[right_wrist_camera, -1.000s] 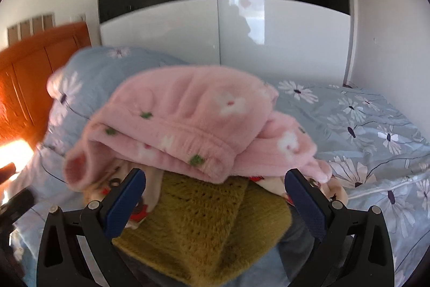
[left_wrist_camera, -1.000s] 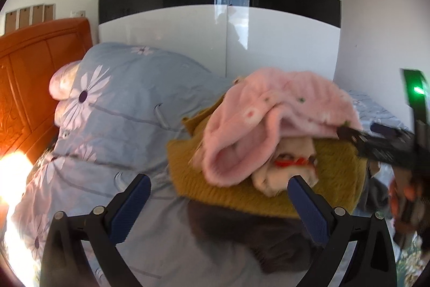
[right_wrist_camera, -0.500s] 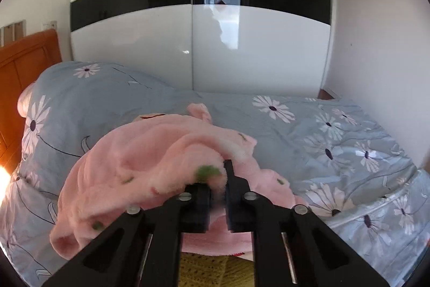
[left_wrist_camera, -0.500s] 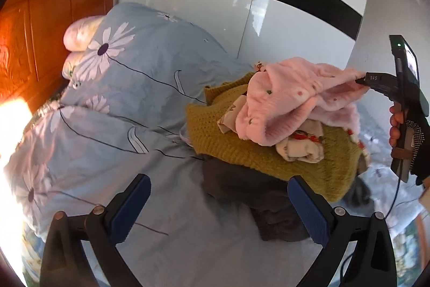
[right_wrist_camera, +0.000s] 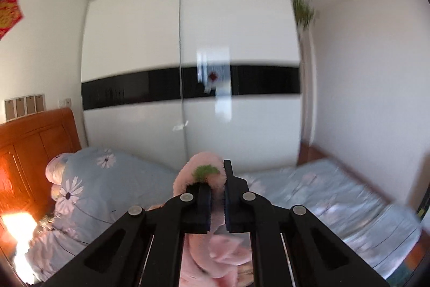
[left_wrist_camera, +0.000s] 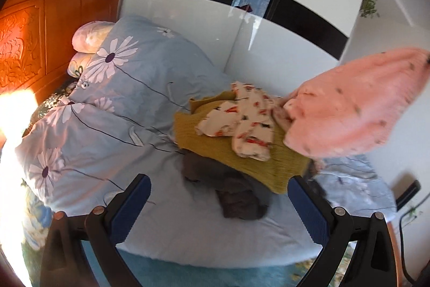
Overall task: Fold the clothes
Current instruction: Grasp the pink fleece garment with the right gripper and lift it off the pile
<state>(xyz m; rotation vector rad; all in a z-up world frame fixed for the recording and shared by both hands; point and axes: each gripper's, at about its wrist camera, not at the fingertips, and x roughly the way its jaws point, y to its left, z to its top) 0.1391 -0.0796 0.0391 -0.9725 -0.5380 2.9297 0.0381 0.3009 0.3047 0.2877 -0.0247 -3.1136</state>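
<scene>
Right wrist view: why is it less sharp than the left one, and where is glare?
Right wrist view: wardrobe and bedding streak with motion blur, only the right gripper stays crisp. Left wrist view: sharper, but sunlight burns out the lower left by the headboard.

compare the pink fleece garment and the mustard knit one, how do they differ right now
The pink fleece garment is lifted in the air, pinched by the right gripper; the mustard knit sweater lies on the bed. The pink one is fluffy with small dark specks; the mustard one is plain and ribbed. A printed cream garment rests on the mustard one; nothing rests on the pink one. Neither is folded yet.
</scene>
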